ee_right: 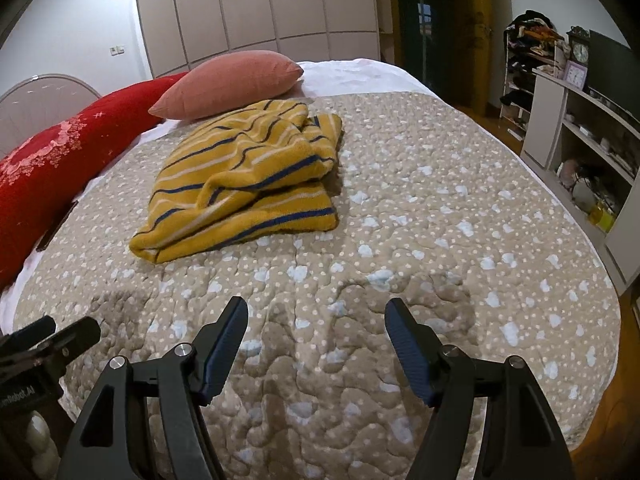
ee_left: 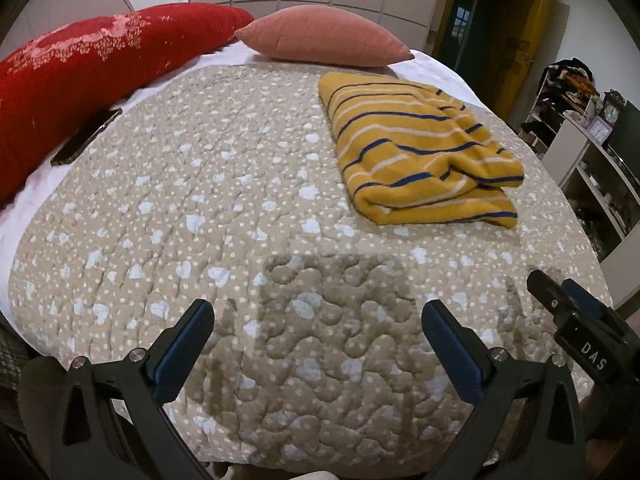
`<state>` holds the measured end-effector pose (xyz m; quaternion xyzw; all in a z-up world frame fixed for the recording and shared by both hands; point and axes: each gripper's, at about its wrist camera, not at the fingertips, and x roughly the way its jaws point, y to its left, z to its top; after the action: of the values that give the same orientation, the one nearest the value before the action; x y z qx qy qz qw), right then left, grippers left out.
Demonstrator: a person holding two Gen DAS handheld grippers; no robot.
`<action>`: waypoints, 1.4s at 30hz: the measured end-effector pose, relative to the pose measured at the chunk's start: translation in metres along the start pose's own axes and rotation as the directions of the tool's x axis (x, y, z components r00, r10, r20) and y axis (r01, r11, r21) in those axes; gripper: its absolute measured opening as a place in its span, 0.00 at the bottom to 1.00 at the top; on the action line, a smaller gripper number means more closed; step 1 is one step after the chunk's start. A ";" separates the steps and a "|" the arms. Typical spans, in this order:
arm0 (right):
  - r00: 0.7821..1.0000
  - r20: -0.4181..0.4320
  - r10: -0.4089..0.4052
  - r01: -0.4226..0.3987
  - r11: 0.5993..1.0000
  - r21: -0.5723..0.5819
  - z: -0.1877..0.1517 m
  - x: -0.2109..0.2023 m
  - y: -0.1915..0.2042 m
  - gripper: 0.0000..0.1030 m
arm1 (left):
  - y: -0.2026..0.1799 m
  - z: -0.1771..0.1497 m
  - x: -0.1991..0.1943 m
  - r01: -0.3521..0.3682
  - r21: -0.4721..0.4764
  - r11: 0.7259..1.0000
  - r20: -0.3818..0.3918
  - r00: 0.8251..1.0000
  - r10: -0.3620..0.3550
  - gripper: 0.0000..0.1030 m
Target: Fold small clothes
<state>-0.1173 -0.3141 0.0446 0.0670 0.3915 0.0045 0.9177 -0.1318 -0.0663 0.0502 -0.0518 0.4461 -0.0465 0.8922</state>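
Striped yellow garment [ee_left: 424,148] lies roughly folded on quilted bedspread [ee_left: 200,200], near pink pillow [ee_left: 324,36]. My left gripper [ee_left: 318,344] and right gripper [ee_right: 316,344] both spread wide, empty, well short of it. I judge fold finished, garment parked clear.

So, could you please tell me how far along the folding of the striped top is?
Partly done: the yellow striped top lies doubled over on the quilt, but its upper layer is bunched and rumpled. Nothing is in hand: the left tongs and right tongs are open and empty, short of the garment. Left: smoothing that layer and finishing the fold.
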 end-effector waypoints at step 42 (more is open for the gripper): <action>0.999 -0.038 -0.035 0.035 0.999 -0.018 -0.001 0.031 0.011 0.77 | 0.022 -0.002 0.031 -0.031 -0.014 0.999 -0.045 0.998 0.031 1.00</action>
<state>-0.0962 -0.3007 0.0229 0.0519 0.4103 -0.0068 0.9104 -0.1138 -0.0490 0.0215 -0.0503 0.4673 -0.0305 0.8821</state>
